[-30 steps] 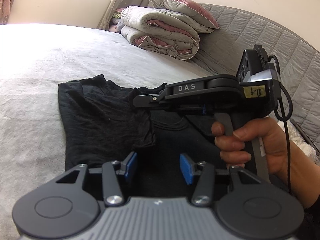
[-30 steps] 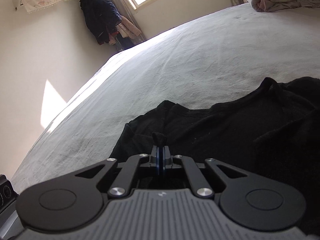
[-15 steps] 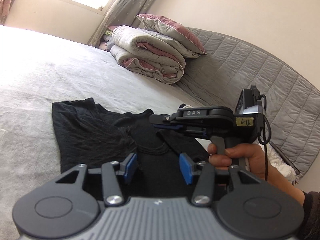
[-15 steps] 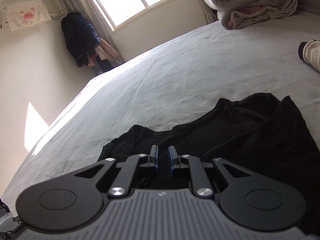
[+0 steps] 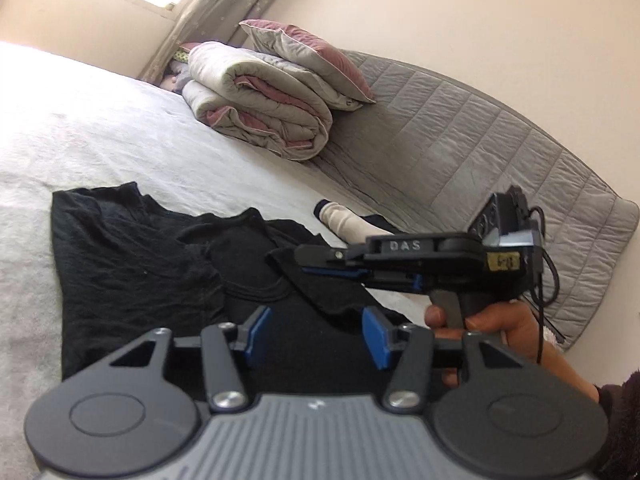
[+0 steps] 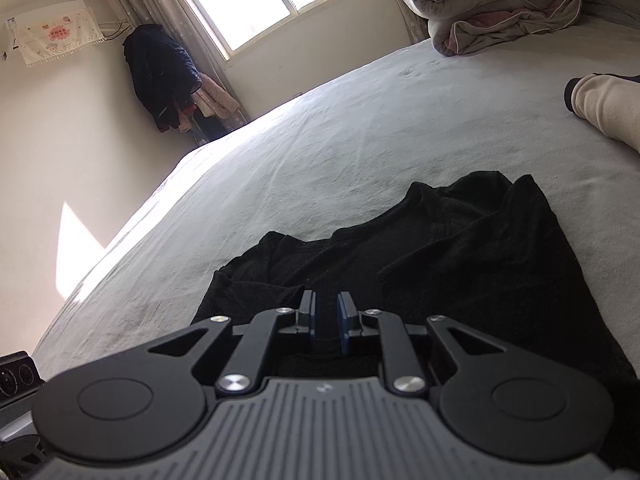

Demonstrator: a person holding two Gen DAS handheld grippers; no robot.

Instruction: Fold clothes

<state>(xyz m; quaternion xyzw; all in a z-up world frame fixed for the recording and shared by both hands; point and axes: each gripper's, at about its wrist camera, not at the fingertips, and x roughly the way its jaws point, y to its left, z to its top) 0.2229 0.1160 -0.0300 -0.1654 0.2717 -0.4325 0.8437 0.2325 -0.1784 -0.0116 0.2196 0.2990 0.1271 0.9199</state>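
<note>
A black T-shirt [image 5: 132, 264] lies on the light grey bed, its left side and sleeve folded over the middle; it also shows in the right wrist view [image 6: 460, 264]. My left gripper [image 5: 316, 334] is open and empty, hovering above the shirt's lower part. My right gripper [image 6: 326, 318] has its jaws a little apart with nothing between them, just above the shirt. In the left wrist view the right gripper [image 5: 308, 264] hangs over the shirt's right sleeve, held by a hand.
A folded grey and pink duvet [image 5: 264, 108] with a pillow [image 5: 308, 56] lies at the head of the bed by the quilted headboard [image 5: 500, 152]. A cream garment [image 6: 608, 108] lies right of the shirt. Dark clothes [image 6: 160, 76] hang in the corner.
My right gripper let go of the shirt's fold, opened a little and drew back to the right. The folded sleeve now rests on the shirt. My left gripper stayed open.
</note>
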